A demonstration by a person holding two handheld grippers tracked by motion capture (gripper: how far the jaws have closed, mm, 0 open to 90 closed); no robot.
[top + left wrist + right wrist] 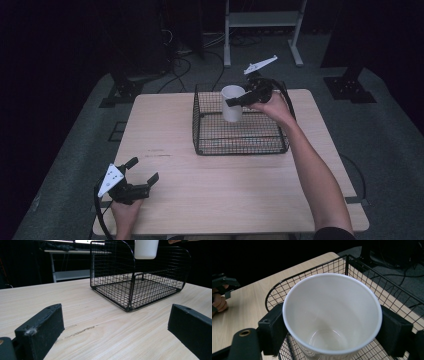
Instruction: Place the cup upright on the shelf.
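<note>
Right gripper [239, 100] clamped on a white cup [232, 103], one black jaw pressed to each side just under the rim, as seen in the right gripper view [332, 322]. Cup [332, 315] upright, mouth open to the camera, nothing visible inside. Held above the wire basket [240, 145], toward its rear left part in the high view; base clear of the mesh floor, well above it in the left gripper view, where the cup [146, 249] hangs at the level of the top rail of the basket [135, 290]. Whether the cup's side brushes the rear wall: not clear from these angles.

Basket standing on the wooden table [200, 190], toward the far side, right of centre.

Left gripper [142, 175] low at the near left corner of the table, held in the left hand [125, 210], jaws spread wide with only bare tabletop [107, 337] between them, gripping nothing. Well apart from the basket.
</note>
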